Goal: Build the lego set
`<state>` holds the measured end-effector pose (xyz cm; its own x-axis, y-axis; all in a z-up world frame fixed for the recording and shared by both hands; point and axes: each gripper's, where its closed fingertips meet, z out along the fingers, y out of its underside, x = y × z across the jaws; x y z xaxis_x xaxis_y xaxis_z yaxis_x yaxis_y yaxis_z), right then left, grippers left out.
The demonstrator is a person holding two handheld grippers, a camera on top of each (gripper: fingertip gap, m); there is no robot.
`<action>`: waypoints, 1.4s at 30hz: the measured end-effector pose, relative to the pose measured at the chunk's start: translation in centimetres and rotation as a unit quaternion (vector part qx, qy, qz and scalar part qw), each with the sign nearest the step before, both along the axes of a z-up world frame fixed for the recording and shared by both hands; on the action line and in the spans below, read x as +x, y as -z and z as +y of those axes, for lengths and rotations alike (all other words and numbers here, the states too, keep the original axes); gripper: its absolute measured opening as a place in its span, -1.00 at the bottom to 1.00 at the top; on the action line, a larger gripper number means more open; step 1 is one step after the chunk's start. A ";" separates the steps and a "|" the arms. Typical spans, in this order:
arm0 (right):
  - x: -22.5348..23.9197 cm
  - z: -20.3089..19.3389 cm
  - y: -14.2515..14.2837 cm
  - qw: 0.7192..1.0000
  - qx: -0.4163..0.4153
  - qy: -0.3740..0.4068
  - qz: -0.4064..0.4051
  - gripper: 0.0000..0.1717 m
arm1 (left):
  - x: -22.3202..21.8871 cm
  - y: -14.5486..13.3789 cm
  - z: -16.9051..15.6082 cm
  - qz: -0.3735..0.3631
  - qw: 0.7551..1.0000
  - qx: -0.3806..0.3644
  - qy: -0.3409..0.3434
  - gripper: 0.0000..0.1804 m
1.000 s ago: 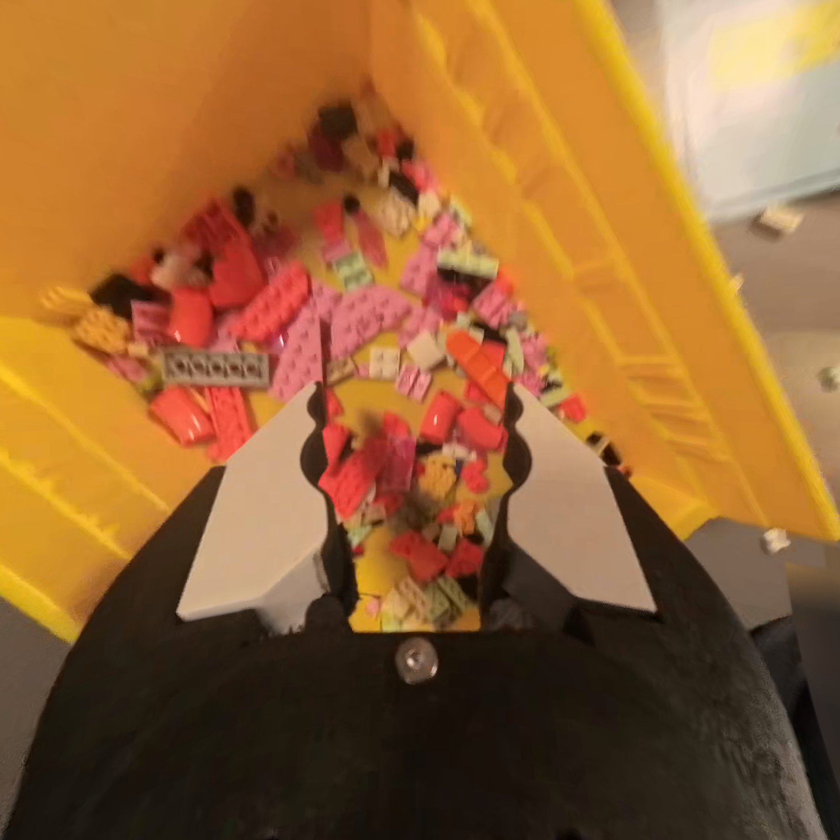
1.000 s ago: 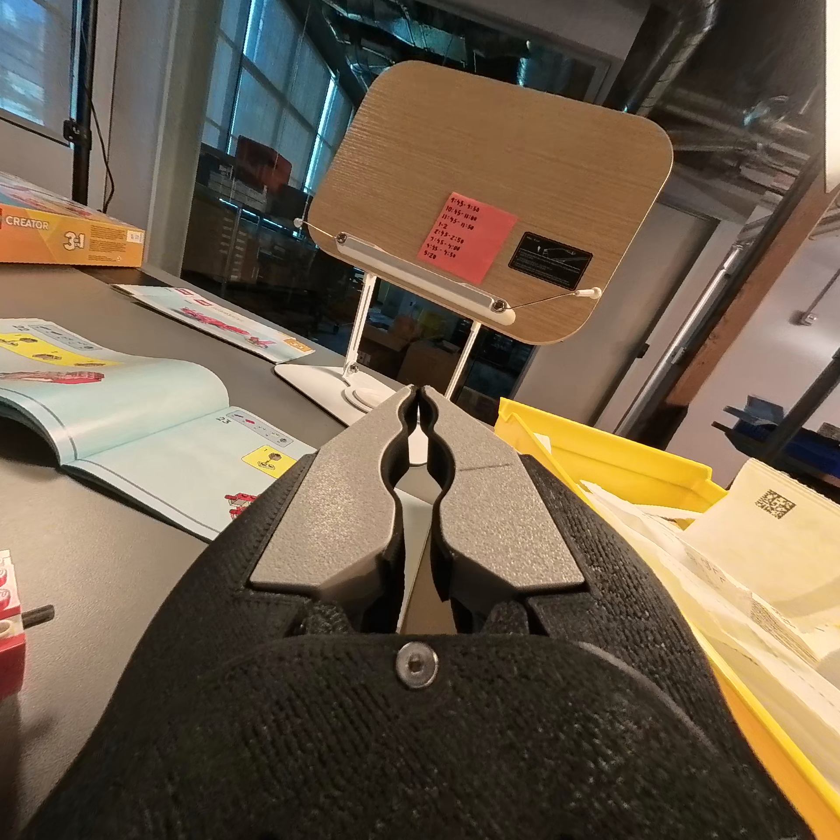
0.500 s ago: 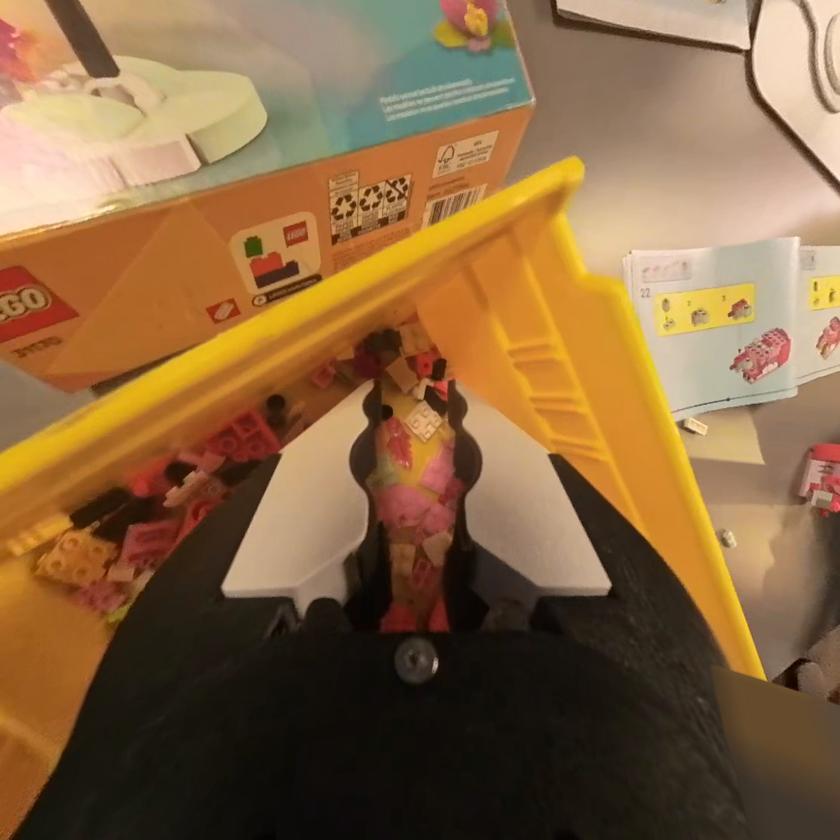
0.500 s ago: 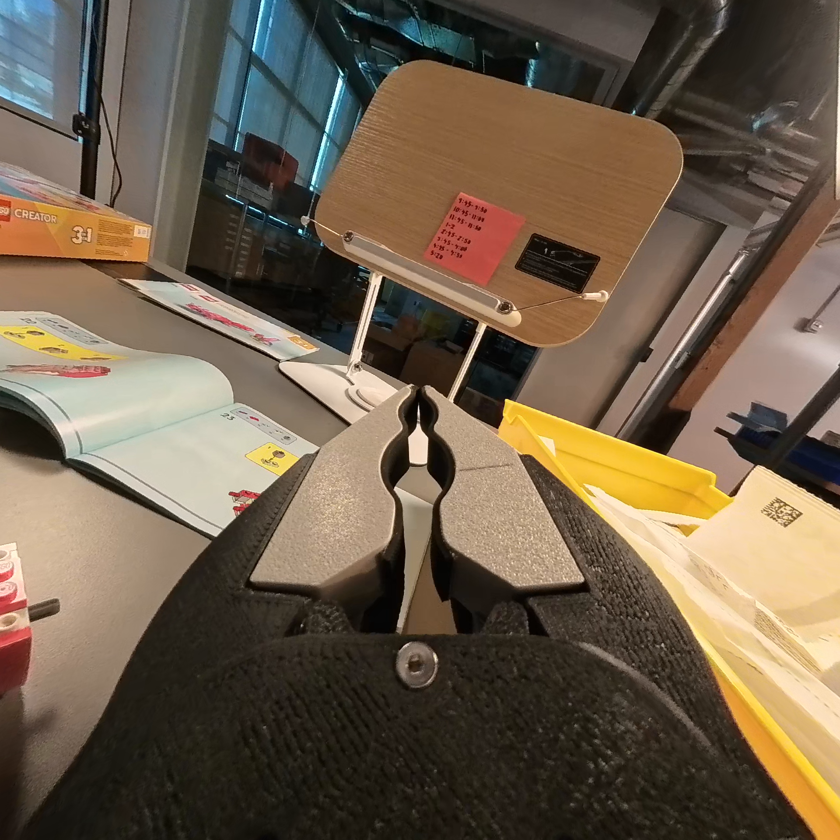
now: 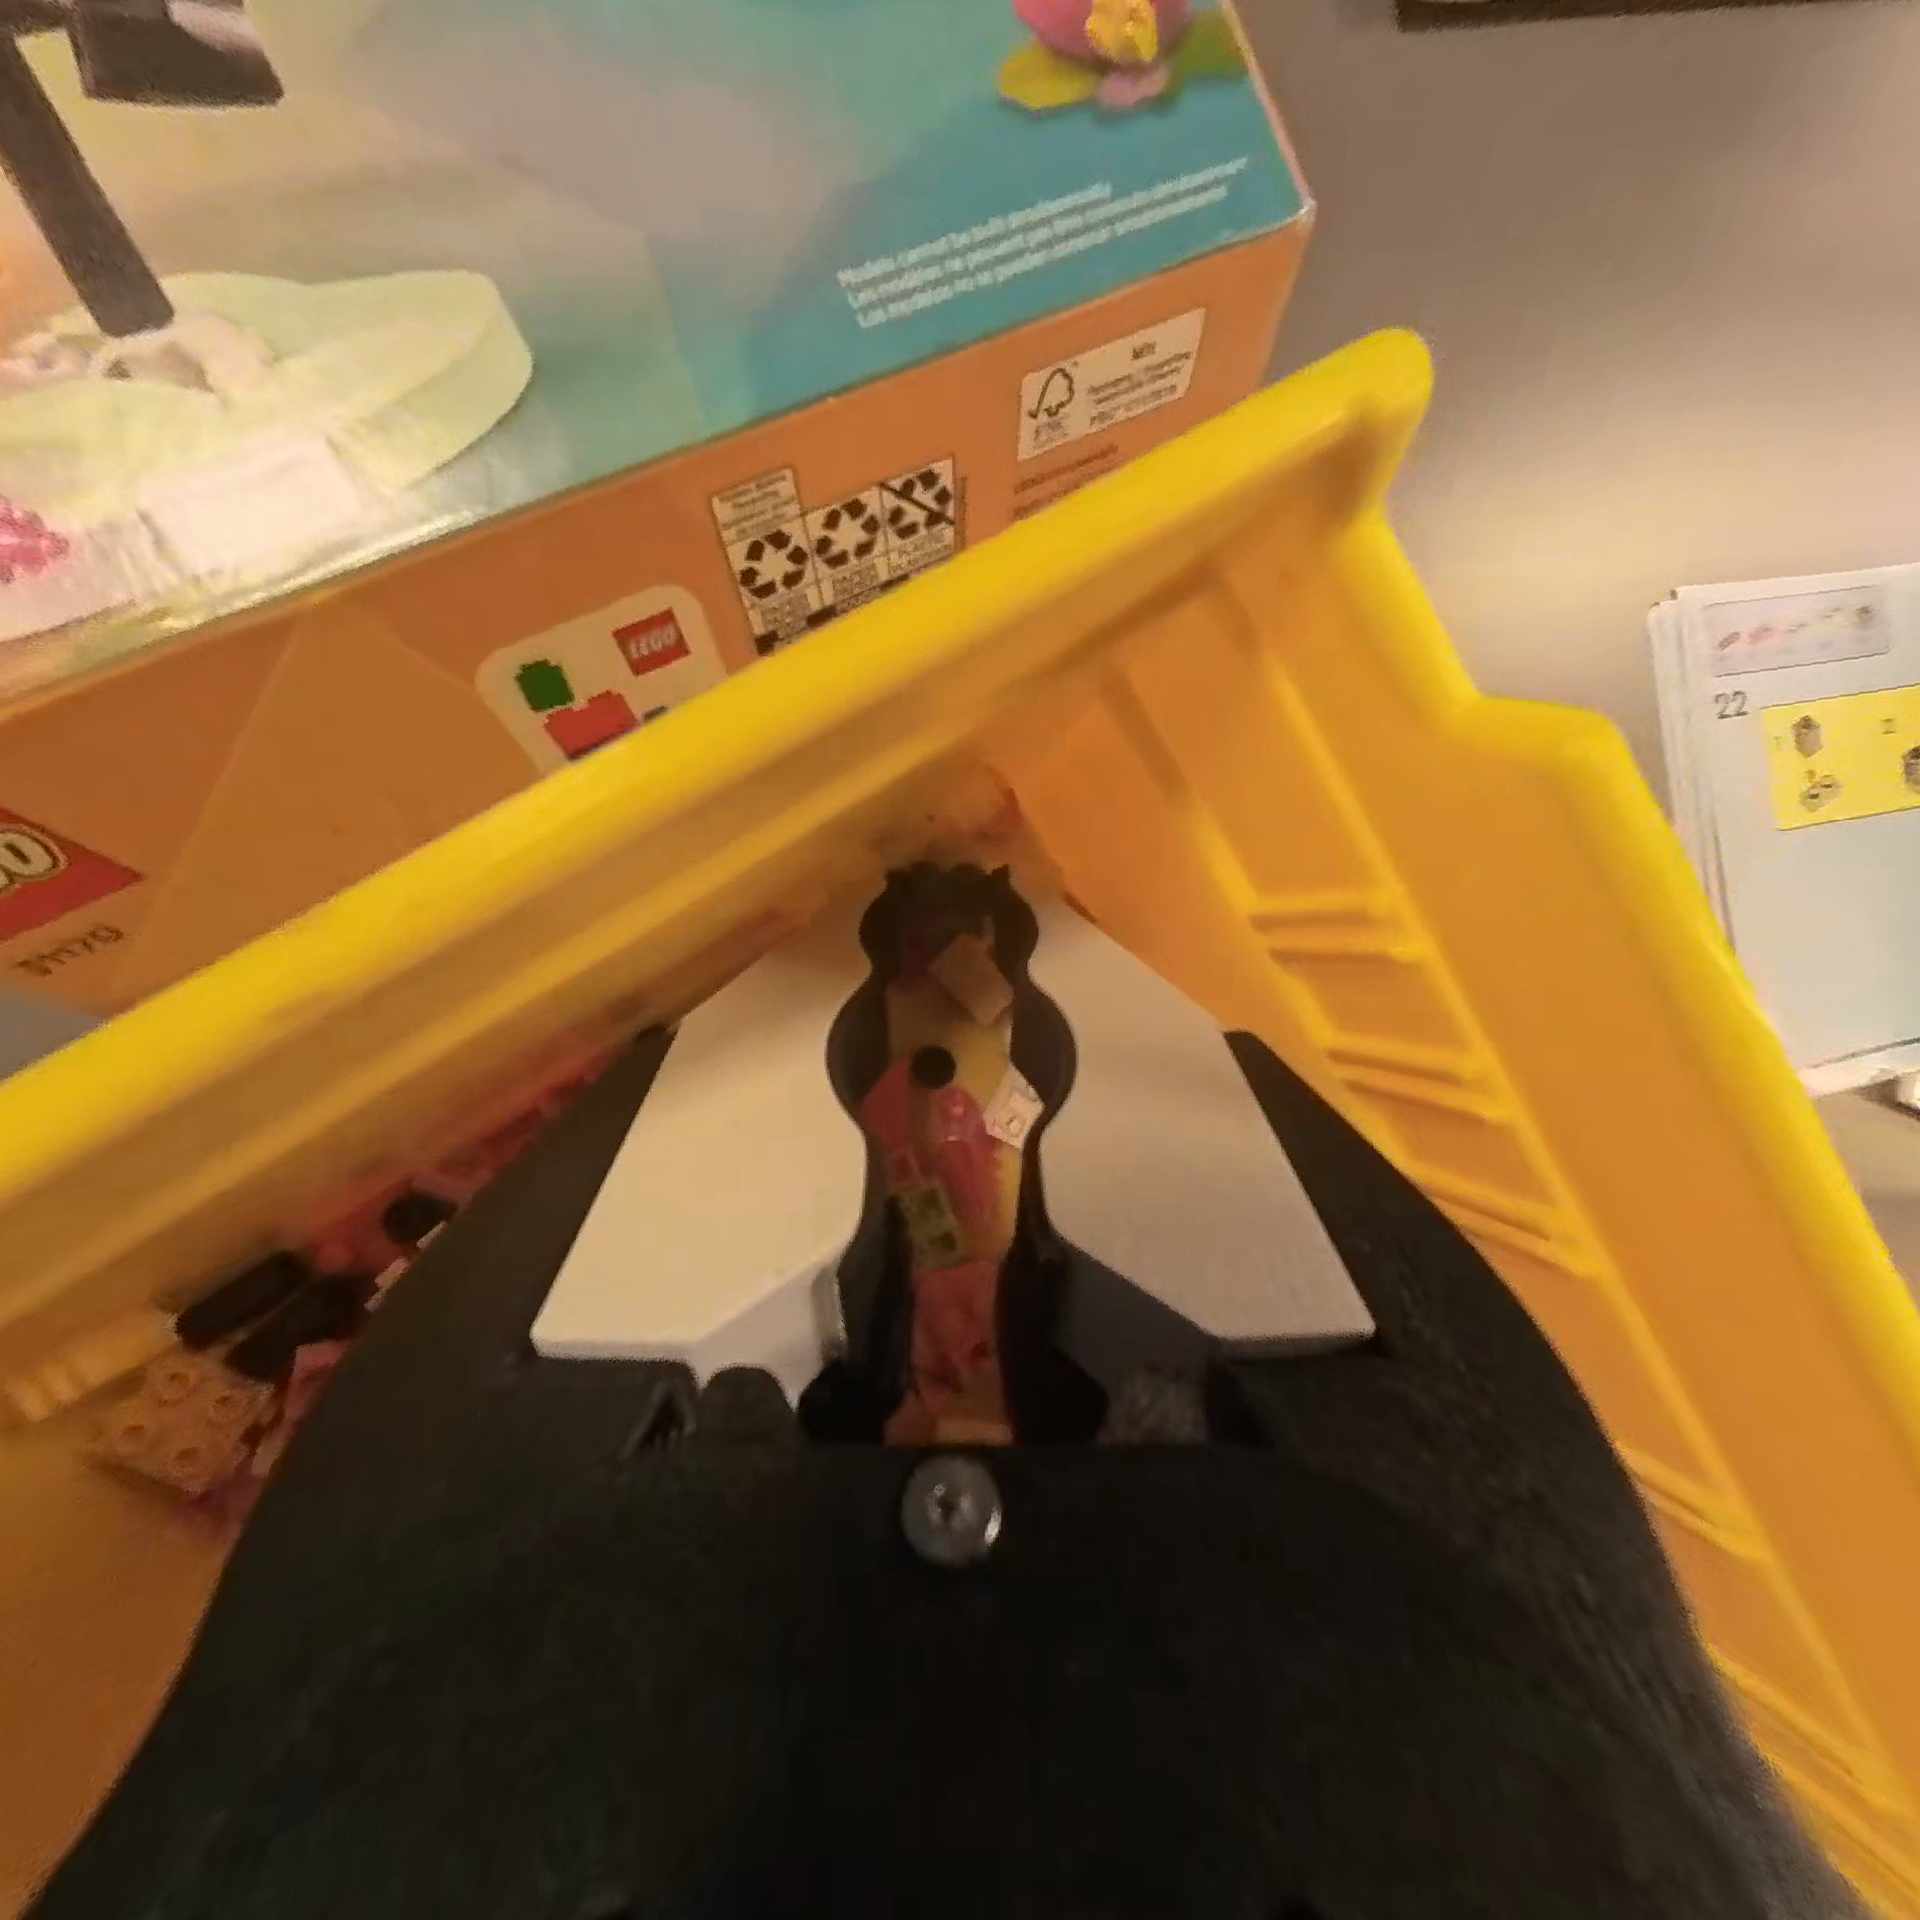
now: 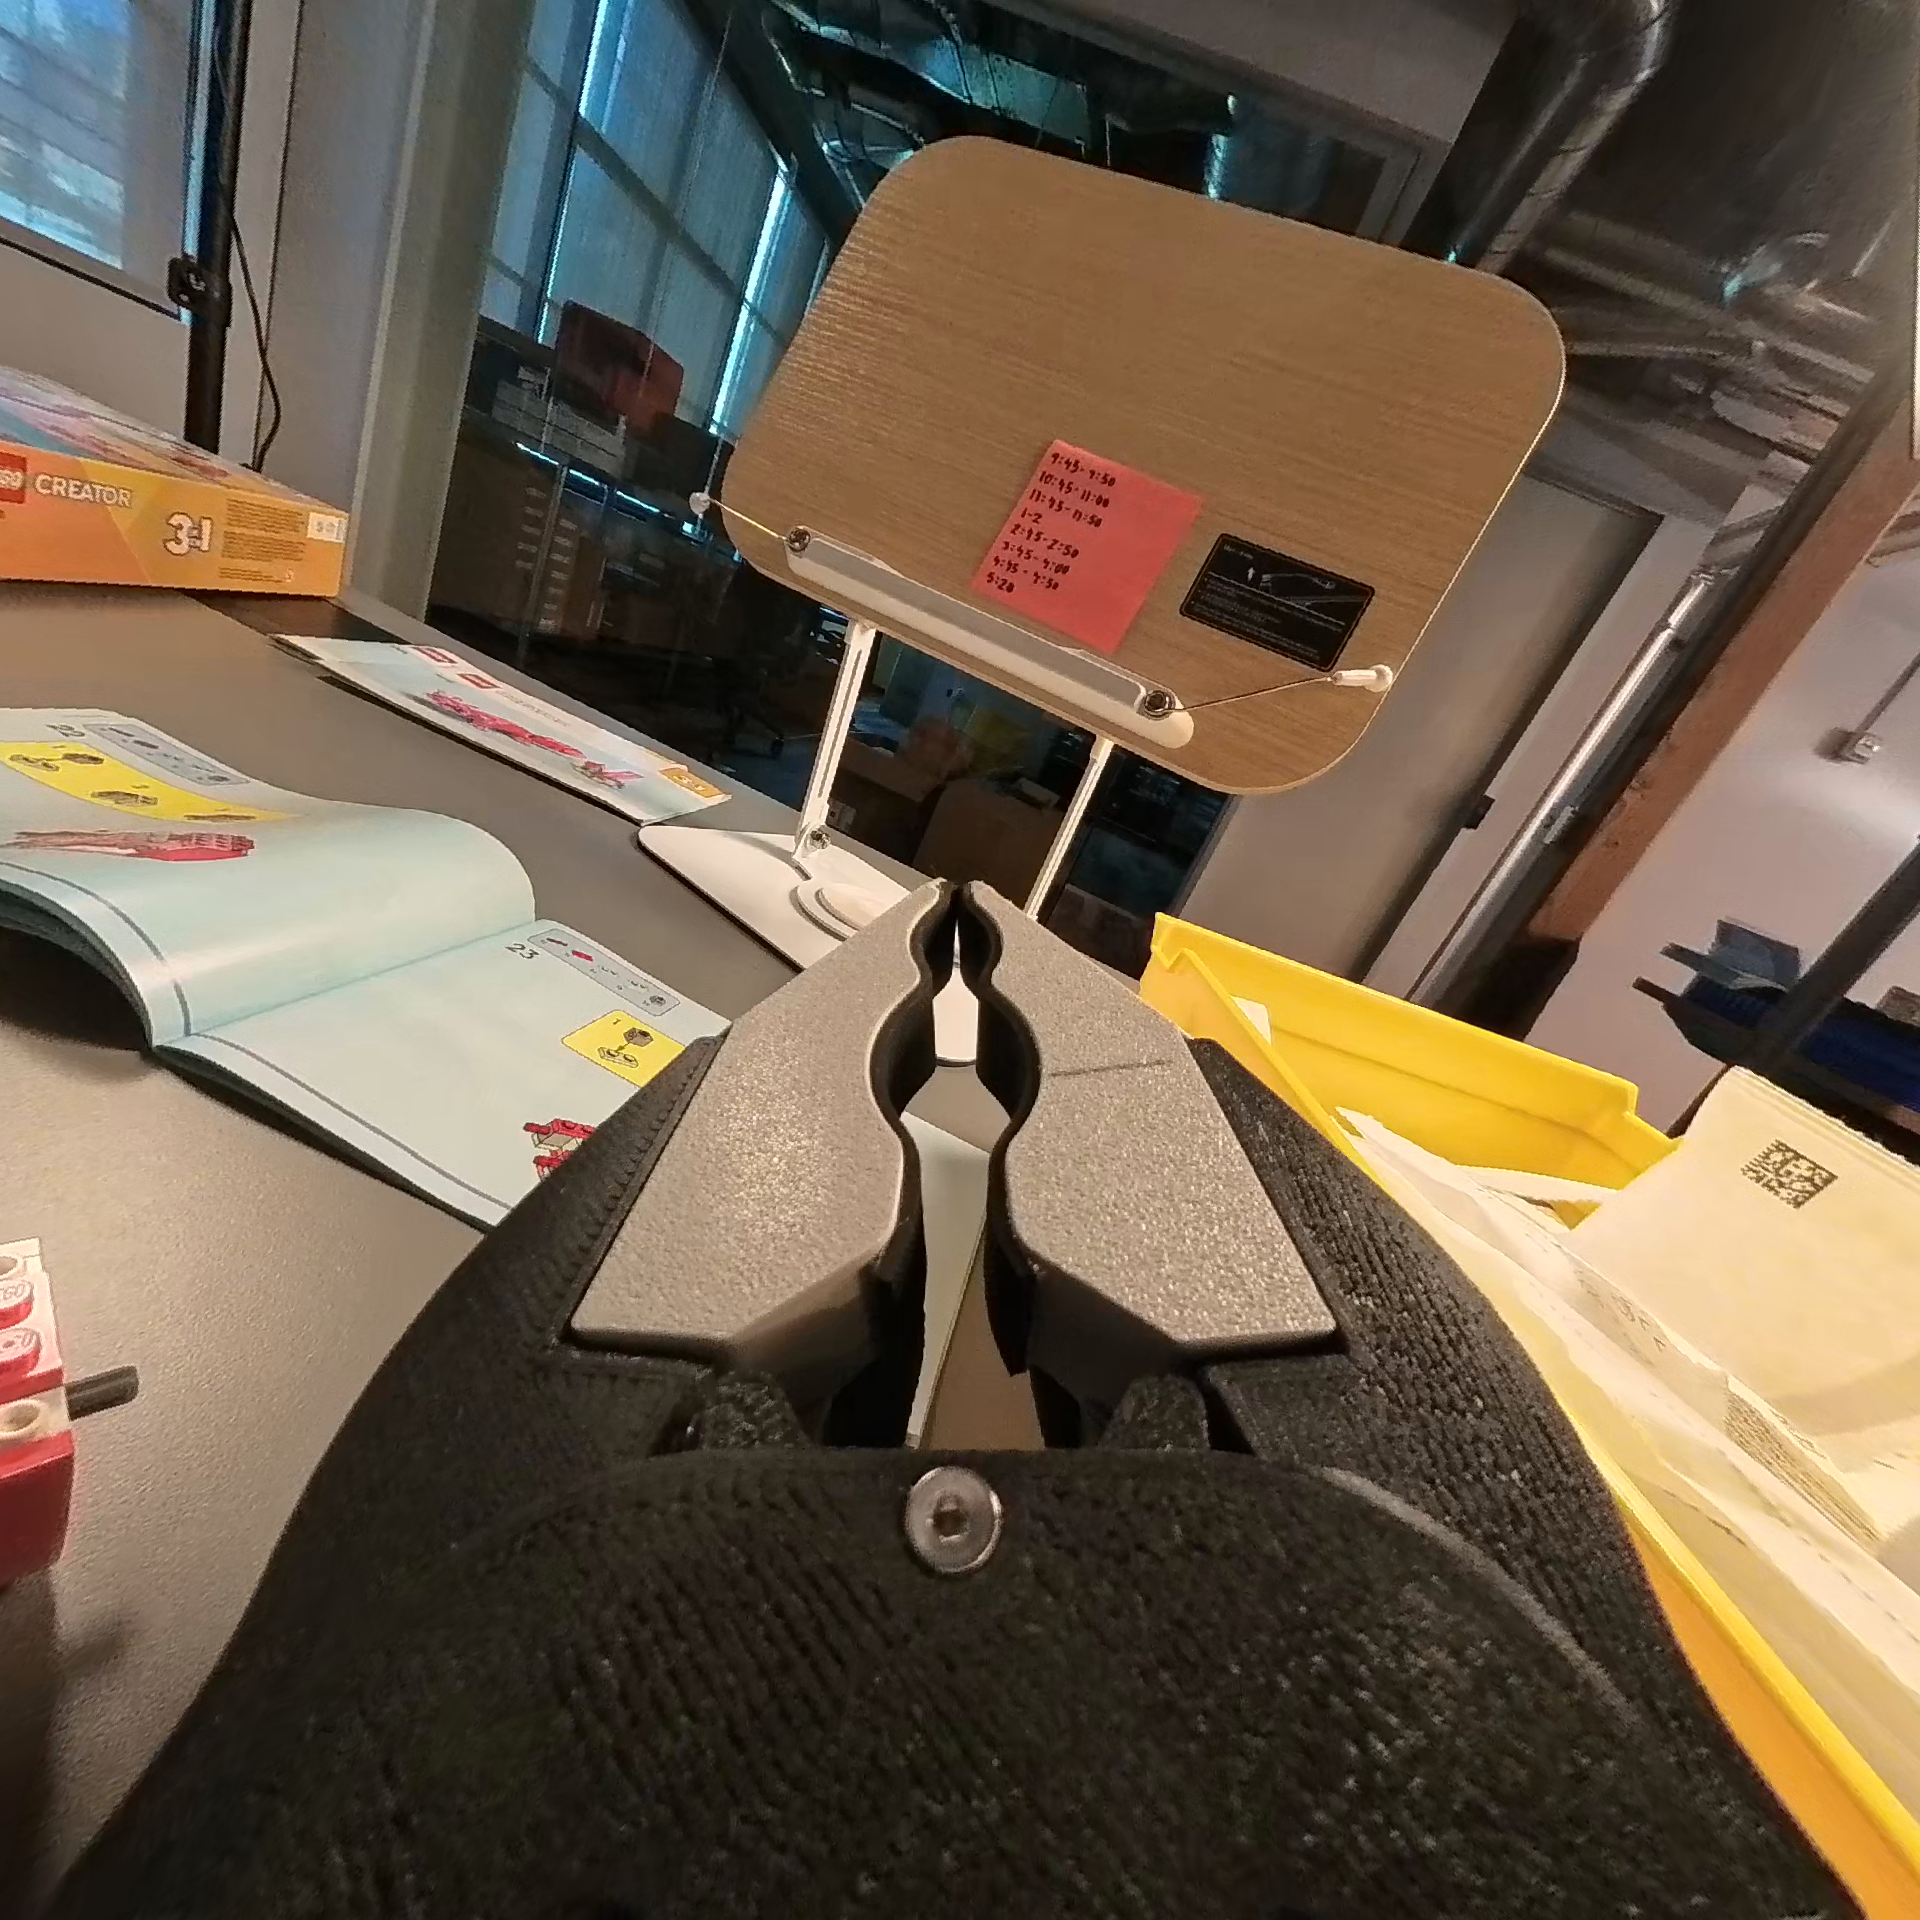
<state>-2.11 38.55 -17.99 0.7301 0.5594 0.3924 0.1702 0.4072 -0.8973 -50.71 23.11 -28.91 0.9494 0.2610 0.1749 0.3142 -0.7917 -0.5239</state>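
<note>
In the left wrist view my left gripper (image 5: pixel 951 894) reaches into the far corner of a yellow bin (image 5: pixel 831 748) of loose red, pink, black and tan bricks. Its white fingers (image 5: pixel 727 1174) stand close together. The tips are blurred against dark bricks under the rim, so I cannot tell whether they press on one. A tan brick (image 5: pixel 971 987) shows between the fingers just behind the tips. In the right wrist view my right gripper (image 6: pixel 954 891) is shut with nothing between its grey fingers (image 6: pixel 769 1174), low over the dark table (image 6: pixel 260 1195).
An orange and teal toy box (image 5: pixel 416 644) stands behind the bin, an instruction booklet (image 5: pixel 1808 831) to its right. The right wrist view shows an open booklet (image 6: pixel 312 935), a wooden book stand (image 6: pixel 1143 468), a second yellow bin (image 6: pixel 1403 1039) of paper bags (image 6: pixel 1714 1299), and a red brick build (image 6: pixel 26 1371).
My left gripper has closed from wide open to a narrow gap while pushing towards the bin's far corner. The right gripper has stayed shut and almost still.
</note>
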 end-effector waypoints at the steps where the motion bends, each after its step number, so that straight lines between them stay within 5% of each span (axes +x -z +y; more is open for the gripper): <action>1: 0.0 0.0 0.0 1.000 0.000 0.000 0.000 -1.00 | 0.0 0.0 -0.1 0.005 1.000 0.000 0.002 -0.82; 6: 0.0 0.0 0.0 1.000 0.000 -0.001 0.000 -1.00 | 0.2 -1.0 -0.9 0.015 1.000 0.004 0.016 -0.83; 12: -0.1 0.0 0.0 1.000 0.000 -0.002 0.001 -1.00 | 2.8 -8.3 -2.0 0.016 0.991 0.121 0.047 -0.83; 17: -0.1 -0.1 0.0 1.000 0.000 -0.002 0.000 -1.00 | 9.8 -16.4 -4.3 0.038 0.962 0.249 0.108 -0.83; 20: -0.2 -0.1 0.1 1.000 0.000 -0.003 -0.002 -1.00 | 16.6 -17.8 -5.8 0.023 0.946 0.268 0.183 -0.82; 26: -0.3 -0.2 0.1 1.000 0.000 -0.005 -0.003 -1.00 | 29.8 -12.8 -7.7 -0.043 0.917 0.225 0.325 -0.82; 31: -0.3 -0.2 0.1 1.000 0.000 -0.006 -0.004 -1.00 | 37.9 -7.6 -7.6 -0.139 0.899 0.220 0.353 -0.83; 35: -0.3 -0.3 0.1 1.000 0.001 -0.007 -0.005 -1.00 | 40.0 -4.3 -7.1 -0.110 0.905 0.184 0.367 -0.83; 42: -0.5 -0.4 0.1 1.000 0.001 -0.010 -0.006 -1.00 | 39.9 -2.4 -7.5 -0.058 0.904 0.130 0.404 -0.83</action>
